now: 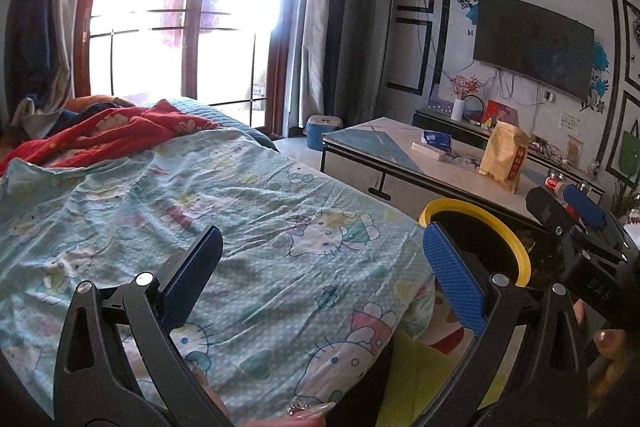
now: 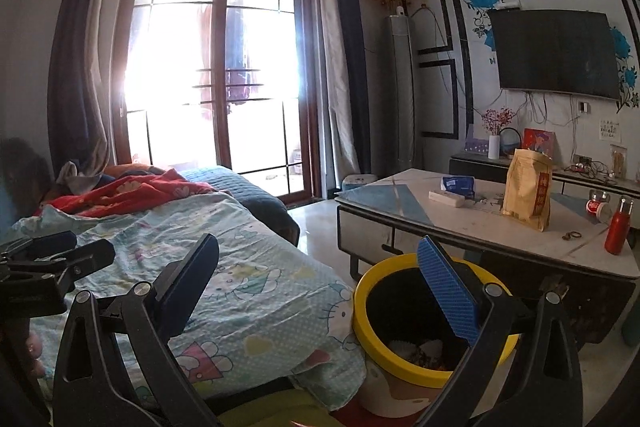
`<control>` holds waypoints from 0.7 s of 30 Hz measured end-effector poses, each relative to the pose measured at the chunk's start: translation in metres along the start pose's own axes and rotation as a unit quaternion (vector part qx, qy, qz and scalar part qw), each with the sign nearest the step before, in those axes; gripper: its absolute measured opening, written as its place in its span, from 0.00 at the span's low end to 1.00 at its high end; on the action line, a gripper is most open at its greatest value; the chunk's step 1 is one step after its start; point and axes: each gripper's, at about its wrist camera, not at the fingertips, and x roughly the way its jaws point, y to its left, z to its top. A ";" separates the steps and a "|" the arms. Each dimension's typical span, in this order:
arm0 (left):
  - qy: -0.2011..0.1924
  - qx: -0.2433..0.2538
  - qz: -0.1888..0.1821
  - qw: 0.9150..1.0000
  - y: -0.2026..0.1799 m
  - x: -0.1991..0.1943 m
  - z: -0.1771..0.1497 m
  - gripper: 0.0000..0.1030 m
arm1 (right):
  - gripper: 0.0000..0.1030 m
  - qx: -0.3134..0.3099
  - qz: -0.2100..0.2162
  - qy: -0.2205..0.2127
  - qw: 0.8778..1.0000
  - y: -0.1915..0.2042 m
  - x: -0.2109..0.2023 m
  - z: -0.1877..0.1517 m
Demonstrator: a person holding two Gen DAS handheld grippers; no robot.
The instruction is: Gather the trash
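Observation:
A waste bin with a yellow rim [image 2: 360,311] stands on the floor between the bed and the coffee table, with some scraps [image 2: 428,351] at its bottom. In the left wrist view the bin's rim [image 1: 522,259] shows behind my right-hand finger. My left gripper [image 1: 323,233] hangs open over the cartoon-print bedsheet [image 1: 240,195], holding nothing. My right gripper [image 2: 317,245] is open and empty too, its blue pad [image 2: 448,291] over the bin's mouth. On the table stand a yellow paper bag [image 2: 526,189], a blue packet [image 2: 458,185] and a white box [image 2: 446,199].
The coffee table [image 2: 400,223] also carries a red bottle [image 2: 618,227] and a small jar [image 2: 598,207]. A red blanket [image 2: 132,193] lies at the bed's far end. A TV [image 2: 556,51] hangs on the wall above a low cabinet. Floor shows between bed and table.

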 end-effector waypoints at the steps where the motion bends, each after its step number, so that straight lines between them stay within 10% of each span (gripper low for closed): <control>1: -0.001 0.000 -0.001 1.000 0.000 0.000 0.000 0.89 | 0.94 -0.001 0.000 -0.002 1.000 0.001 -0.001 0.000; 21: -0.006 0.000 -0.002 1.000 -0.002 -0.002 0.002 0.89 | 0.94 0.002 -0.003 0.003 1.000 0.002 0.001 -0.001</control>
